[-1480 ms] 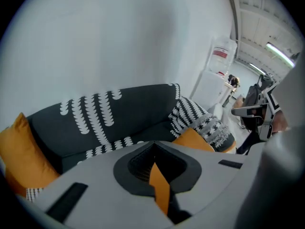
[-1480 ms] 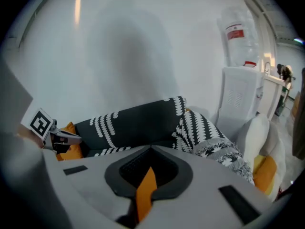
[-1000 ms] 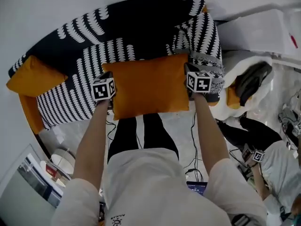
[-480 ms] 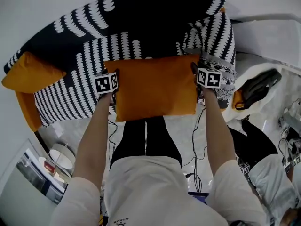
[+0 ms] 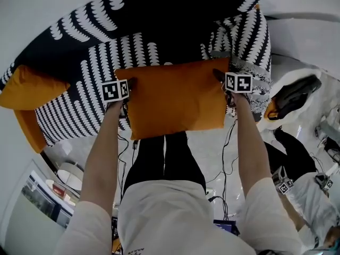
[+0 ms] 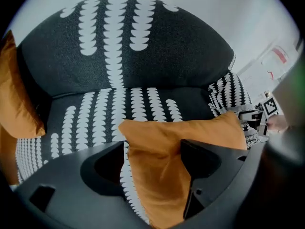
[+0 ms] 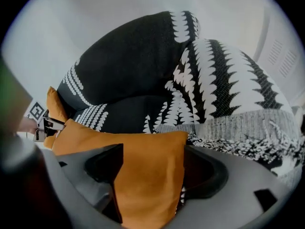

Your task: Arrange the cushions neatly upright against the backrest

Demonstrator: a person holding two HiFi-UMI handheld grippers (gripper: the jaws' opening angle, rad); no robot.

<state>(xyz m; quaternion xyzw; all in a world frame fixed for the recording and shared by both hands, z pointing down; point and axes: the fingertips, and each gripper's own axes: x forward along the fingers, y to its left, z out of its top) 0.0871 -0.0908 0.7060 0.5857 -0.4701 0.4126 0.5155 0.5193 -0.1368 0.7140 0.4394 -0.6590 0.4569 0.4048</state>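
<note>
An orange cushion (image 5: 172, 100) lies flat over the front of the black-and-white sofa seat (image 5: 106, 62), between my two grippers. My left gripper (image 5: 130, 86) is at its left edge and my right gripper (image 5: 218, 76) at its right edge. In the left gripper view the cushion's corner (image 6: 186, 132) lies between the jaws of the left gripper (image 6: 152, 149), which are opening, with a gap on one side. In the right gripper view the cushion (image 7: 143, 175) lies between the opening jaws of the right gripper (image 7: 152, 151). A second orange cushion (image 5: 29, 86) leans at the sofa's left end.
The dark backrest (image 5: 159, 15) curves behind the seat. A leaf-patterned cushion (image 5: 241, 33) with a grey fringed throw (image 5: 249, 70) fills the right end. A bag on a white seat (image 5: 292, 92) and another person (image 5: 297, 195) are to the right. Cables (image 5: 220, 142) lie on the floor.
The orange cushion and both grippers have moved a little farther in over the sofa seat. Both grippers stay at the cushion's side edges.
</note>
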